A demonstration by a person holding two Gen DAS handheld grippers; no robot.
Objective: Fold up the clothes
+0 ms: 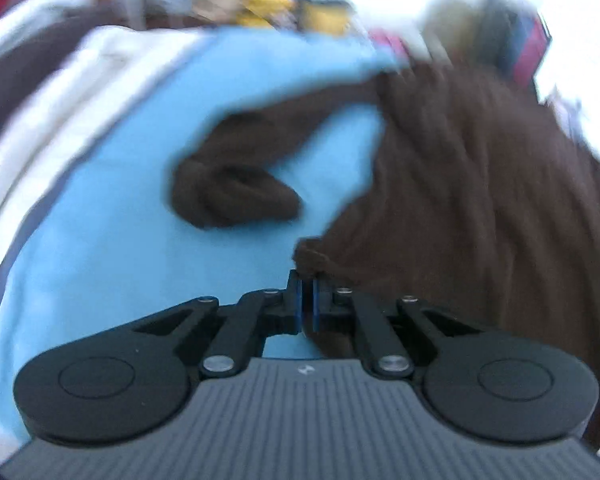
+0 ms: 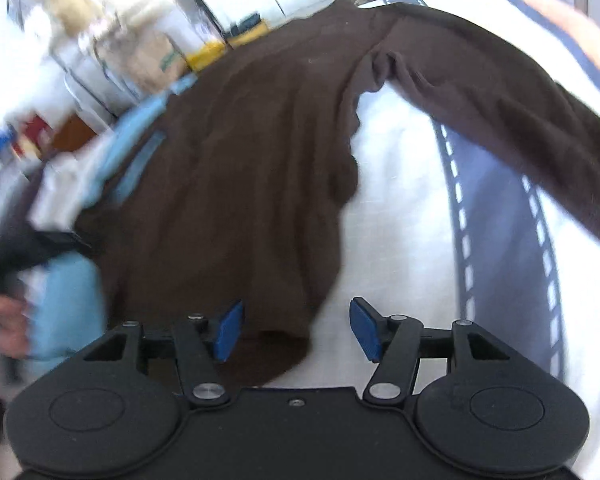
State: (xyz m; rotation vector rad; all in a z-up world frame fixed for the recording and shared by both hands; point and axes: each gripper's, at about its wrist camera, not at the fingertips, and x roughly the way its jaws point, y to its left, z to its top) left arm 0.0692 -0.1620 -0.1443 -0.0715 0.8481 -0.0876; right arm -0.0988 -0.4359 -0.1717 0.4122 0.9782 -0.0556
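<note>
Two tongs over a brown sweater (image 2: 240, 168), left gripper (image 1: 307, 280) pinching its hem, right gripper (image 2: 296, 330) spread wide astride the hem, blue cloth (image 1: 120, 220) beneath.

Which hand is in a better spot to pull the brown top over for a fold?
The left. The left gripper is shut on the hem of the brown top, so it could probably pull now. The right gripper is open, with the hem between its pads but not pinched.
</note>
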